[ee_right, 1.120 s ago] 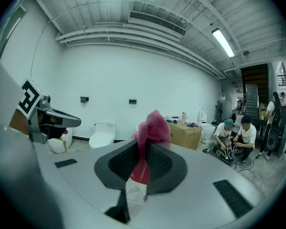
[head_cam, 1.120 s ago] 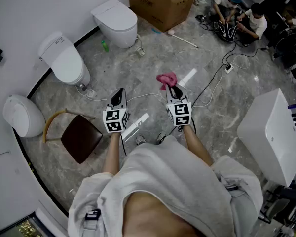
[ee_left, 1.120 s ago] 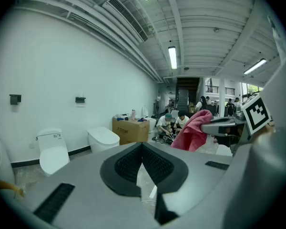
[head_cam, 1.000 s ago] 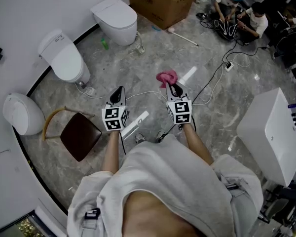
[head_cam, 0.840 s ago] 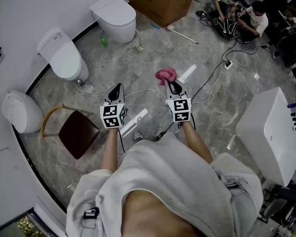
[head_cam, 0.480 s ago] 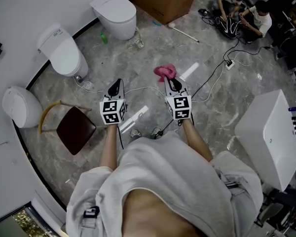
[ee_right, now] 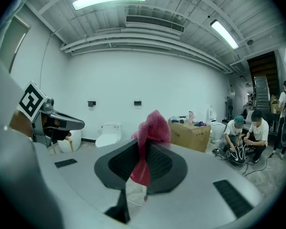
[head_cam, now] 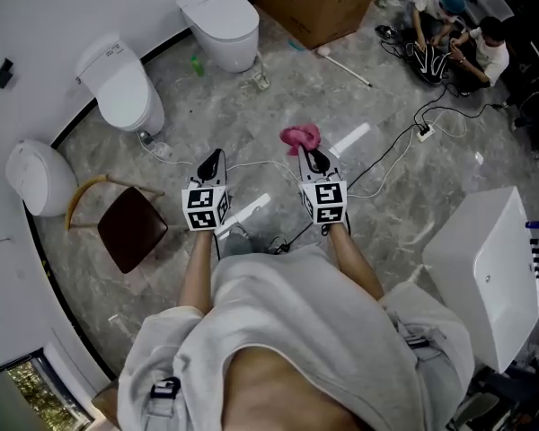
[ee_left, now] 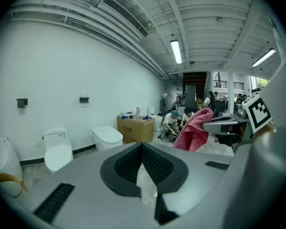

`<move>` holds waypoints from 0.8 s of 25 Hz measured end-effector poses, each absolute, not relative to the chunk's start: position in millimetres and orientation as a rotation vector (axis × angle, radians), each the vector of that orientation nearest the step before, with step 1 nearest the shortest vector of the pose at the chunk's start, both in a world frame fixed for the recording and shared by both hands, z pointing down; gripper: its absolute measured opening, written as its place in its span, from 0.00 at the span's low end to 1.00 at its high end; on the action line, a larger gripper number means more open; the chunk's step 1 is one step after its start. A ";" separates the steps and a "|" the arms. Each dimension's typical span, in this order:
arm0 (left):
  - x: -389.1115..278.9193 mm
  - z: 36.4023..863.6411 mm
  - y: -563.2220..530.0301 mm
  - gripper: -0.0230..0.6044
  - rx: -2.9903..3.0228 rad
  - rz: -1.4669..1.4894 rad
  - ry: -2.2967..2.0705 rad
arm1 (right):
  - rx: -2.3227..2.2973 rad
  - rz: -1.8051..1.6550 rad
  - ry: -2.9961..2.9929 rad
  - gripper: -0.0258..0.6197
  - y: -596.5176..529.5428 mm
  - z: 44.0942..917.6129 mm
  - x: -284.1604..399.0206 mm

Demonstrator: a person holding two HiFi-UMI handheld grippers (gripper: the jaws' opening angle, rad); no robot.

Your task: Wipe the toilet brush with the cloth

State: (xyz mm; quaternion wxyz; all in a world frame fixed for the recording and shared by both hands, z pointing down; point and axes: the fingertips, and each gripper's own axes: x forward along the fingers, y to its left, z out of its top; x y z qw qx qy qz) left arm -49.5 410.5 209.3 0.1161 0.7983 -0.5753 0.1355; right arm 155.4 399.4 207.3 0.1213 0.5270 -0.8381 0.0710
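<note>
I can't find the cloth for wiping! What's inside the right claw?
The pink cloth is pinched inside the right claw. Its bunched end pokes out past the tips. The claw covers part of the pinched end.

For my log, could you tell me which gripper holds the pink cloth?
The right gripper: its fingers pinch the cloth, while the left gripper is shut empty.

The left gripper [head_cam: 212, 162], right gripper [head_cam: 314, 158] and cloth [head_cam: 299, 137] drifted slightly up-frame.

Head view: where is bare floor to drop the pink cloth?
Bare floor runs from the cloth up to the toilet, and between the cables and white cabinet. The chair crowds the left.
</note>
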 end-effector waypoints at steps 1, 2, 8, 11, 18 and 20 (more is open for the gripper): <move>-49.0 210.9 409.1 0.07 2.332 0.398 -1.687 | 1.532 0.213 -2.447 0.13 397.5 209.2 155.8; -48.3 212.7 407.7 0.07 2.326 0.399 -1.689 | 1.526 0.218 -2.447 0.13 395.8 211.3 156.4; -47.0 223.2 387.3 0.07 2.318 0.401 -1.672 | 1.515 0.225 -2.445 0.13 376.9 218.2 154.7; -46.7 229.9 366.3 0.07 2.325 0.398 -1.648 | 1.522 0.231 -2.426 0.13 360.7 224.2 153.4; -47.5 239.2 290.6 0.07 2.369 0.367 -1.576 | 1.569 0.217 -2.372 0.13 298.3 228.1 149.4; -51.6 237.8 264.2 0.07 2.384 0.362 -1.551 | 1.589 0.217 -2.353 0.13 274.7 225.3 143.9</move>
